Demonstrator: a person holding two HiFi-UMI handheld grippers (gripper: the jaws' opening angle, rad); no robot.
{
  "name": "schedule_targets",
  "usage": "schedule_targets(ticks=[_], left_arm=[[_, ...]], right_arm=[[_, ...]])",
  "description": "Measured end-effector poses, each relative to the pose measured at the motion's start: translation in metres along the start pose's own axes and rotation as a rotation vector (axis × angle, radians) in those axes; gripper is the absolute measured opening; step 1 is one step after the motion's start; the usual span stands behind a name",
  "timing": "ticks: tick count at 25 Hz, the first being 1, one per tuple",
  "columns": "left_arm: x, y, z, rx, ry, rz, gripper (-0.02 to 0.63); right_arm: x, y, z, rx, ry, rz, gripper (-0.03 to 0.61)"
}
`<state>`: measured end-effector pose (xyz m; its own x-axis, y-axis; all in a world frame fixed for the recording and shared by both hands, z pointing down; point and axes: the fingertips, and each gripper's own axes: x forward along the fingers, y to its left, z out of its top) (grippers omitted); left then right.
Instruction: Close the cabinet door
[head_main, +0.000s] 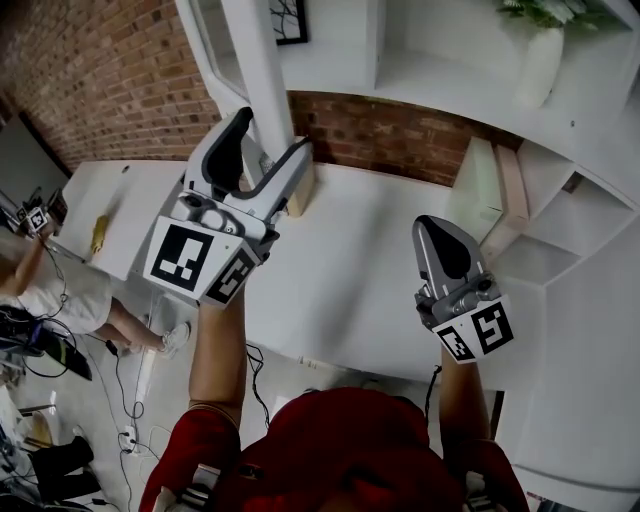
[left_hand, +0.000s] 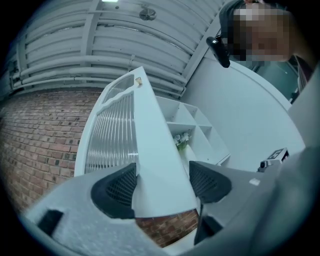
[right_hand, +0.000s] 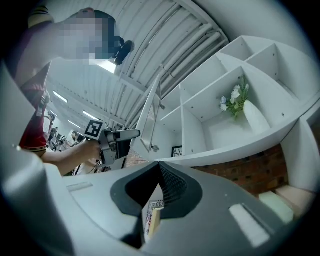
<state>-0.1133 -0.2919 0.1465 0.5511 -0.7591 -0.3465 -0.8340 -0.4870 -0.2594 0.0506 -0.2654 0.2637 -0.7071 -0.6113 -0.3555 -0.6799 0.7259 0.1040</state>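
The white cabinet door (head_main: 258, 70) with a ribbed glass panel (left_hand: 112, 135) stands swung out from the white shelf unit (head_main: 440, 70). My left gripper (head_main: 272, 135) is open, and the door's free edge (left_hand: 160, 165) runs up between its two dark pads (left_hand: 117, 190). The right gripper view shows the same door (right_hand: 149, 117) edge-on, with the left gripper (right_hand: 122, 135) at it. My right gripper (head_main: 435, 228) hovers over the white counter (head_main: 340, 270) to the right of the door, holding nothing. Its jaws (right_hand: 160, 172) are shut, the tips meeting.
The open shelves hold a white vase with flowers (head_main: 540, 60) (right_hand: 250, 115). A brick wall (head_main: 110, 80) lies behind and to the left. Pale boards or books (head_main: 515, 185) lean at the counter's right end. A person (head_main: 60, 290) sits on the floor at the lower left among cables.
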Motion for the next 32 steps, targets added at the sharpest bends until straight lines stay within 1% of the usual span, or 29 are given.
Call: schedule_targets(ticks=[6,10,19,26,32], left_arm=[[0.025,-0.003,-0.008,-0.017,0.006,0.001,0.321],[0.04,-0.004,-0.014,-0.036,0.021,0.0,0.305],[0.069,-0.005,-0.028,0.015,0.064,0.023,0.304],[0.084,-0.004,-0.034,0.016,0.072,0.031,0.304],[0.099,-0.002,-0.041,0.048,0.121,0.024,0.302]], right_arm=[[-0.01,-0.015,0.002,-0.004,0.001,-0.021,0.014],[-0.015,-0.023,0.0,0.0,0.001,-0.035,0.012],[-0.015,-0.032,-0.005,0.006,0.0,-0.04,0.012],[-0.011,-0.034,-0.006,0.011,-0.006,-0.033,0.012],[-0.011,-0.04,-0.009,0.022,-0.007,-0.037,0.012]])
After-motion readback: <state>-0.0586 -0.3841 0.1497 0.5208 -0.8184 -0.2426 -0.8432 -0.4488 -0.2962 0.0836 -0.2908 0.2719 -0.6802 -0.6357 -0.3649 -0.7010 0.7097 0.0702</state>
